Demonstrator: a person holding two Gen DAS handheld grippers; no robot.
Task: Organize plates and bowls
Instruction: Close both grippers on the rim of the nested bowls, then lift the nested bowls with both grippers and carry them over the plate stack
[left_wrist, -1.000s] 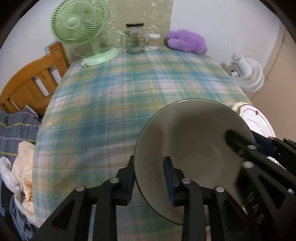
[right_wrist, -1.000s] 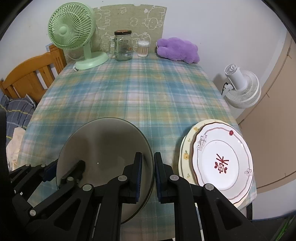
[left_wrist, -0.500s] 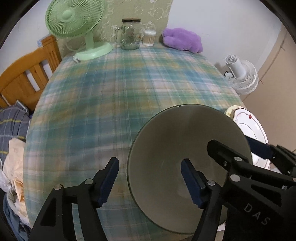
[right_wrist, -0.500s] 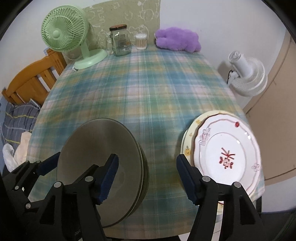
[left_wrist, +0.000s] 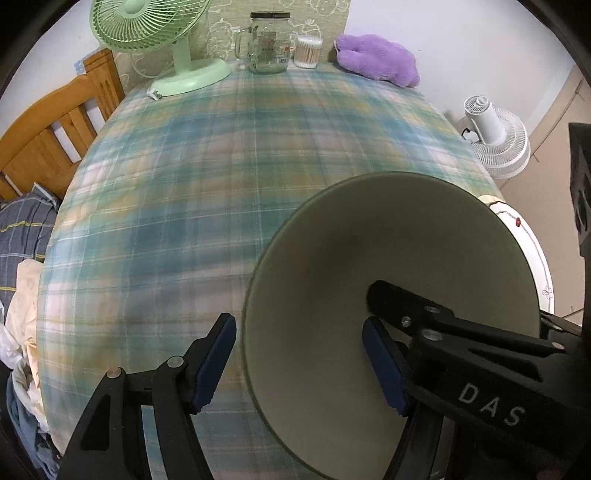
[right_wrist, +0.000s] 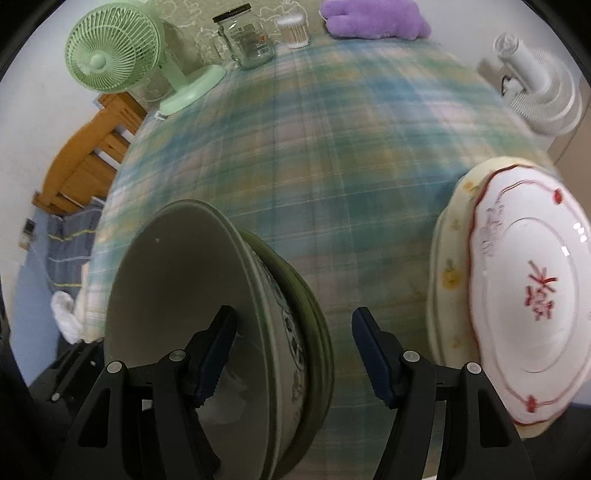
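Both jaws spread wide, gripping nothing: left gripper (left_wrist: 299, 356) straddling the near rim of a smooth grey-green bowl (left_wrist: 391, 295), right gripper (right_wrist: 293, 350) astride the stack's edge. Two nested round bowls on the plaid tablecloth (right_wrist: 332, 147), the upper glazed, with a dark painted pattern outside. Just right, two stacked plates (right_wrist: 524, 295): scalloped white with red trim over cream with yellow flowers. Farther back: one ribbed green fan (left_wrist: 155, 33), one glass jar (left_wrist: 267, 40), one fuzzy purple plush (left_wrist: 380, 59).

Plaid-clothed table (left_wrist: 221, 177) against pale wall (left_wrist: 461, 44), wooden chair (left_wrist: 55, 129) alongside.
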